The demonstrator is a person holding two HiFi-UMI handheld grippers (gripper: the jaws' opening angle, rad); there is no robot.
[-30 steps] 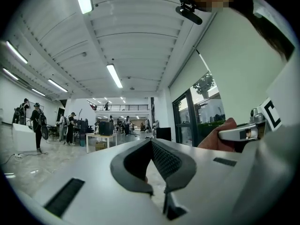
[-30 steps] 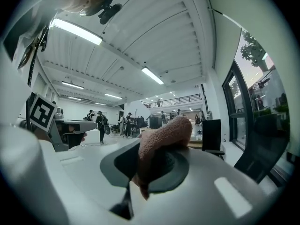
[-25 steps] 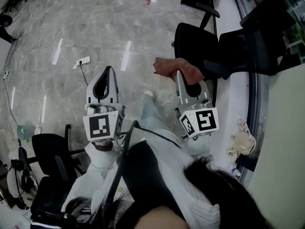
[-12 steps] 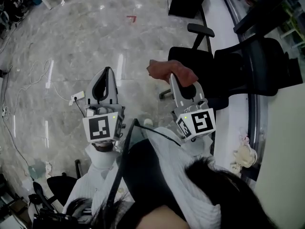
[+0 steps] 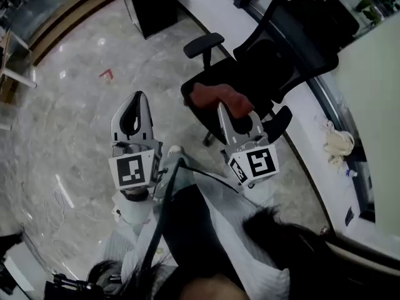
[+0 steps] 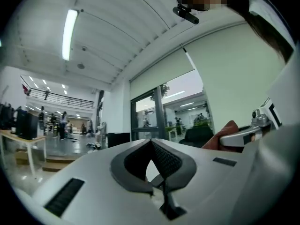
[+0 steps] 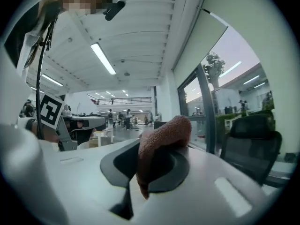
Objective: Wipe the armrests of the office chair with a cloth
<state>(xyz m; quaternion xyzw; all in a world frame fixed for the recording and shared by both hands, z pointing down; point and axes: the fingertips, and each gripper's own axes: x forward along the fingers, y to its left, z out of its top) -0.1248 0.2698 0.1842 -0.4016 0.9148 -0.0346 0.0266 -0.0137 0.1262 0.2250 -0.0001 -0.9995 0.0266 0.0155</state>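
Head view, left half of frame: grey marble floor (image 5: 56, 124) with a red mark (image 5: 105, 75) at upper left. Left of centre, the left gripper (image 5: 139, 96) points toward the top of the frame. Its fingers (image 6: 161, 156) are closed together with nothing between them, as the left gripper view confirms.

Just right of centre, the right gripper (image 5: 220, 106) is held beside the left one and apart from it. Its fingers are clamped on a reddish-brown cloth (image 5: 215, 99). In the right gripper view the cloth (image 7: 161, 139) bulges up and forward out of the finger opening.

Upper right of centre: a black office chair (image 5: 281, 42). The cloth overlaps the seat in the head view; whether it touches the seat cannot be told. One armrest (image 5: 203, 44) projects at the chair's upper left; the other armrest (image 5: 279, 120) lies at lower right, near the right gripper's body. The cloth rests on neither armrest.

Right edge: a white ledge (image 5: 312, 136) carrying a cream-coloured object (image 5: 339, 144).
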